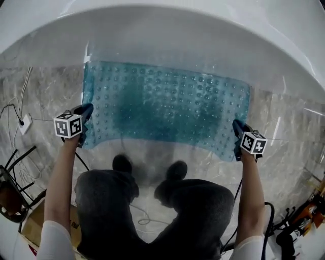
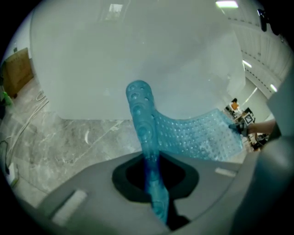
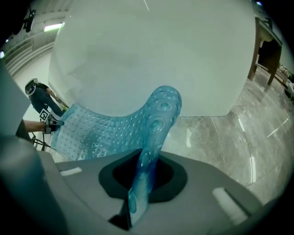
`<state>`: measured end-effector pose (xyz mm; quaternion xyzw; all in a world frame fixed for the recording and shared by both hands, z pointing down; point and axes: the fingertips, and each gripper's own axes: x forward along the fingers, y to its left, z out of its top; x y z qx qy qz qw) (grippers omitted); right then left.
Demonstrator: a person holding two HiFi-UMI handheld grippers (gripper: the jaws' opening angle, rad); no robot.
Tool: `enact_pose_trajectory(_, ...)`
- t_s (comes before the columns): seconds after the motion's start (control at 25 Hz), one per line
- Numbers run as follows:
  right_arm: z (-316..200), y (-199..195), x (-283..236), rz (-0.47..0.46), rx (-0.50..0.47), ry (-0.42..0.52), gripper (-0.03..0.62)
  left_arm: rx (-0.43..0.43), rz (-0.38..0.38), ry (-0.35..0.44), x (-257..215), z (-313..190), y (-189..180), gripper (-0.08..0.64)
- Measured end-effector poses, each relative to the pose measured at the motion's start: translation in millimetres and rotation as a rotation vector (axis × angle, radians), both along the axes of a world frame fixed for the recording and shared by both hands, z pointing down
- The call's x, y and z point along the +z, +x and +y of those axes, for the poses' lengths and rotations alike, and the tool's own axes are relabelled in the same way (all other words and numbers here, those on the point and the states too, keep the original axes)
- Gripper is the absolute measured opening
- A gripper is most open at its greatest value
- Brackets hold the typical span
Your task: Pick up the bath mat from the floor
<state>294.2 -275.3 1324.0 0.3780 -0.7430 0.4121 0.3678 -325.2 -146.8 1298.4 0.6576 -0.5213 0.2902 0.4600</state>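
One bath mat (image 1: 167, 104) between left tongs (image 1: 86, 112) and right tongs (image 1: 236, 128), both clamped on its ends.

A white bathtub (image 1: 167, 35) is curving across the far side, standing on a grey marbled tile floor (image 1: 43, 91) that is catching streaks of light. At the left a white socket block (image 1: 24, 124) is lying on the tiles. A dark chair (image 1: 11, 195) and a cardboard box (image 1: 31, 226) are sitting near left, and ceiling strip lights (image 2: 228, 4) are glowing overhead.
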Motion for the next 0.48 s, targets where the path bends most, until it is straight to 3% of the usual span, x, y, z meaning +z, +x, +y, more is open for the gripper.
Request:
enact_pose_trajectory(0.24, 20.2, -22.4, -104.8, -0.020, -0.021, -0.015, 0.031, 0.037, 0.005, -0.011, -101.8, 11.0, 16.4, 0.023)
enact_pose_trajectory(0.48, 42.0, -29.4, -225.8, -0.007, -0.035, -0.036, 0.031, 0.032, 0.002, -0.031, -223.5, 35.1, 7.9, 0.023)
